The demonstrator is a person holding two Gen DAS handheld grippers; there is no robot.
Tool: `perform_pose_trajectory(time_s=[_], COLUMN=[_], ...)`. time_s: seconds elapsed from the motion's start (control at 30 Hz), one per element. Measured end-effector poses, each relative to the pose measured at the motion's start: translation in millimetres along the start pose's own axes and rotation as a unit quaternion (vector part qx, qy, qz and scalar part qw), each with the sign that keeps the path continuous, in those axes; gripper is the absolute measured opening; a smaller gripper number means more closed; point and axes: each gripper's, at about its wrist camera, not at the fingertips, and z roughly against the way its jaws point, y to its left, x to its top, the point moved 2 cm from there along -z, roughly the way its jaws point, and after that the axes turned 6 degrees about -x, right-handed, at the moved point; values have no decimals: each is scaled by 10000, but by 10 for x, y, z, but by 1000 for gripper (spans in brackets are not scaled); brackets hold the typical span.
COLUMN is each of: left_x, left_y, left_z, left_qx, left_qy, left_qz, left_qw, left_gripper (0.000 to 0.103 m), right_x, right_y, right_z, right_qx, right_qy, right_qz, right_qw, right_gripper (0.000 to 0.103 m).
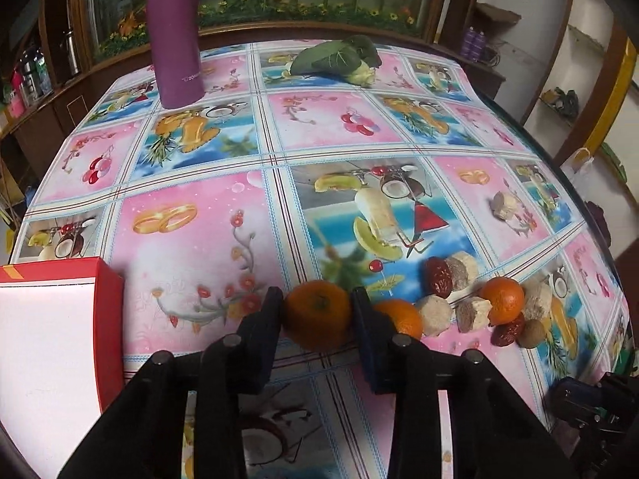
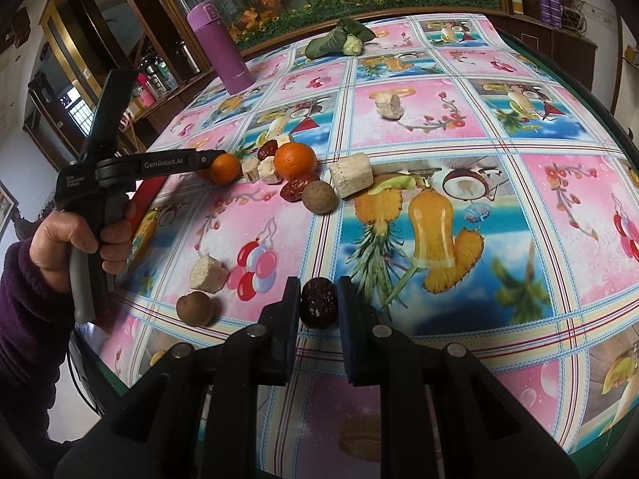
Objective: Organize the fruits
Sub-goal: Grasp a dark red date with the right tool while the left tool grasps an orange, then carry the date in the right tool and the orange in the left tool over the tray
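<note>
My left gripper (image 1: 317, 311) is closed on a tangerine (image 1: 317, 315), both pads pressing on its sides, at the near left end of the fruit pile on the patterned tablecloth (image 1: 207, 239). Just beside it lies a second tangerine (image 1: 401, 317), and a third tangerine (image 1: 502, 300) sits further right among pale chunks and red dates. A red box (image 1: 52, 327) stands at my left. My right gripper (image 2: 318, 306) is narrow, holding a dark red date (image 2: 318, 306) over the near table edge.
</note>
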Motion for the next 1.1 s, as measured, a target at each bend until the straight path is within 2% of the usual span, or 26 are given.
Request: perform_pose_trajectory(time_s=[0.2, 0.4, 0.57, 0.7, 0.87, 0.93, 1.1], left_x=[-94, -317, -518, -724, -922, -1022, -1247], left_y=[18, -24, 111, 387, 820, 1061, 1488], left_z=[136, 741, 1210, 1526, 1807, 1880, 1924], left_qx=[-28, 199, 532, 1107, 1703, 2022, 2525], left_qy=[-46, -544, -938, -1163, -1313, -1293, -1143], left_qz=[181, 110, 162, 308, 673, 869, 1238], left_qw=[9998, 9983, 9940, 9865, 9743, 9669, 9528], left_gripper=[34, 34, 34, 34, 34, 34, 34], right_x=[3, 60, 222, 337, 462, 505, 524], right_y=[13, 113, 505, 903, 1513, 1808, 2468], right_z=[2, 11, 109, 102, -57, -157, -432], right_qx=[-87, -21, 175, 447, 944, 1151, 1530], right_qy=[-27, -50, -316, -421, -321, -231, 86], right_qz=[-13, -23, 418, 703, 1006, 1126, 1378], right_qw=[10000, 10000, 9985, 9956, 9899, 9867, 9785], right_gripper=[20, 20, 20, 20, 20, 20, 20])
